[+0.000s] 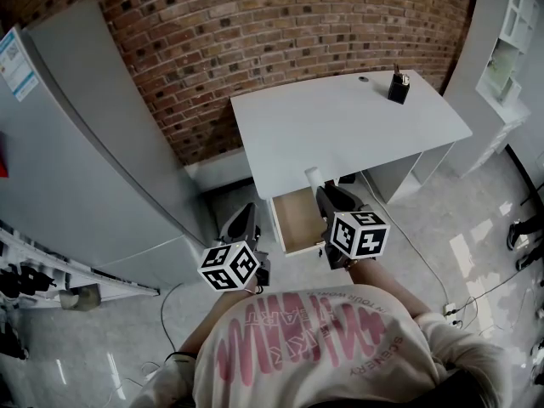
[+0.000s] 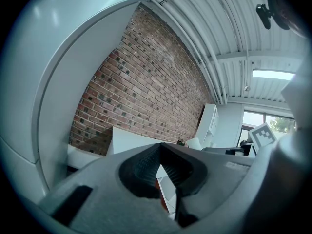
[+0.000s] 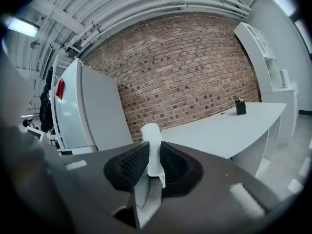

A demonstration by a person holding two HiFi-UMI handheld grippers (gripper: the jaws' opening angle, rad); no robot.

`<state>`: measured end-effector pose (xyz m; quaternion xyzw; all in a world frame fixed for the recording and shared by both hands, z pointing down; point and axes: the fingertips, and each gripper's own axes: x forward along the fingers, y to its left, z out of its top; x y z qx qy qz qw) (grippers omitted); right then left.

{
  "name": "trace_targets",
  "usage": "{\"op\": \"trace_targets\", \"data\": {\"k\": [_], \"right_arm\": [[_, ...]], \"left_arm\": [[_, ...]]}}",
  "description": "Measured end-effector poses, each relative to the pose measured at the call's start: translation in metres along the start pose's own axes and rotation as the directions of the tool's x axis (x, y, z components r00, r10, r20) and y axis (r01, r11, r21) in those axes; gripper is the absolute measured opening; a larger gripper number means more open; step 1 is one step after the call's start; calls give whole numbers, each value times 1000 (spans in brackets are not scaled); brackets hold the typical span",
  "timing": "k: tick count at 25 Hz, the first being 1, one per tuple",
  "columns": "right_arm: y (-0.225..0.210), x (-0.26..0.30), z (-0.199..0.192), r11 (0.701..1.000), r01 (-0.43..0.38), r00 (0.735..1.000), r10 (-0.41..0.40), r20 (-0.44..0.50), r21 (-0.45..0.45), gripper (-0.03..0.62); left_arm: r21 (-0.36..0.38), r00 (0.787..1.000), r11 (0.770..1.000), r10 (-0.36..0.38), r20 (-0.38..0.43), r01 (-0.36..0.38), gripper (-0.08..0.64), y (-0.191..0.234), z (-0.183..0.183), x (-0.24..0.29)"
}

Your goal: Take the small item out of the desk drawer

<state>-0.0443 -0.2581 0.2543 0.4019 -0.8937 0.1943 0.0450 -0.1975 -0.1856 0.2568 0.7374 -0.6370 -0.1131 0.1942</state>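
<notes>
- Nearest us, the person's printed shirt (image 1: 314, 347) fills the lower head view.
- We find the right claw (image 3: 152, 155) clamped on the small white item (image 3: 150, 136), its long axis upright.
- The item hangs over the open drawer (image 1: 299, 221), by the counter (image 1: 340, 121) edge; we judge removal nearly complete.
- The left claw (image 2: 160, 147) is closed and empty, left of the drawer.

A brick wall (image 1: 280, 41) runs across twelve o'clock behind the white desk (image 1: 357, 117), with a tall grey cabinet (image 1: 85, 143) at nine o'clock and white shelves (image 1: 510, 32) at two. The glossy pale floor (image 1: 476, 219) shows bright patches at four o'clock; a ceiling strip light (image 2: 278, 74) glows above a window (image 2: 280, 122).
</notes>
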Motion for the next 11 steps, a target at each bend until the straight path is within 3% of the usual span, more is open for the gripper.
{"op": "trace_targets", "data": {"k": [11], "right_arm": [[3, 1, -2, 1000, 6, 1000, -6, -8, -4, 86]], "left_arm": [[-12, 1000, 1000, -1, 0, 1, 5, 3, 1, -1]]}}
